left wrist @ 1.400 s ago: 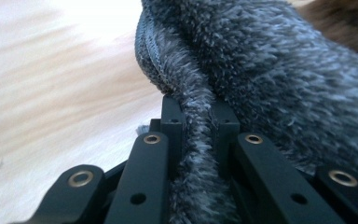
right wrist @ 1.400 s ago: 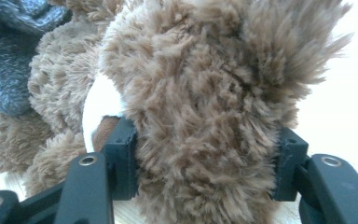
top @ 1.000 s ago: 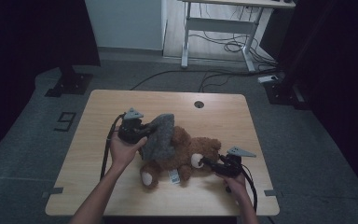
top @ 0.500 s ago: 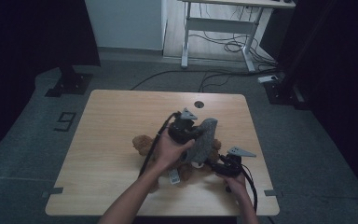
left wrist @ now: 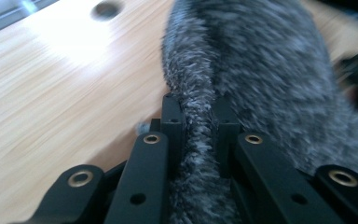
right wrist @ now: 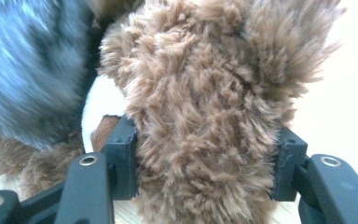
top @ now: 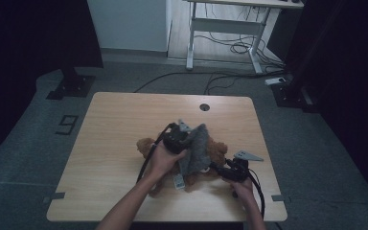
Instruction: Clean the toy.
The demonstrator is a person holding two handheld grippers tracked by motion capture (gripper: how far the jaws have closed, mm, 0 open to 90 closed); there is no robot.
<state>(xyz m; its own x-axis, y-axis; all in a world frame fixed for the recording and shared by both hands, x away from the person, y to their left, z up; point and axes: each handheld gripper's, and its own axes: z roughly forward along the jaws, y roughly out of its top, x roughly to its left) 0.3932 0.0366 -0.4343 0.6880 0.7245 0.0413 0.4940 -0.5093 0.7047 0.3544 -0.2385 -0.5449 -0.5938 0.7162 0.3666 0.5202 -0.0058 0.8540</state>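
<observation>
A brown teddy bear (top: pixel 219 147) lies on the wooden table (top: pixel 115 124), right of its middle. Over the bear hangs a grey furry cloth (top: pixel 197 149). My left gripper (top: pixel 181 139) is above the bear, shut on a fold of this cloth. In the left gripper view the grey fur (left wrist: pixel 261 70) is bunched between the closed jaws of the left gripper (left wrist: pixel 199 111). My right gripper (top: pixel 224 170) sits low at the bear's right side. In the right gripper view the right gripper (right wrist: pixel 205 156) is shut on a thick brown plush part of the bear (right wrist: pixel 205 93), with the grey cloth (right wrist: pixel 28 70) behind it.
A round cable hole (top: pixel 204 107) sits near the table's far edge. A white tag (top: pixel 178 181) lies by the bear's near side. Beyond the table stand a desk frame (top: pixel 220 24) with floor cables and a black stand base (top: pixel 69 86) at left.
My left gripper has carried the grey cloth from the bear's left side rightwards and lower, so it now hangs over the bear's middle. The right gripper has kept still on the bear.
</observation>
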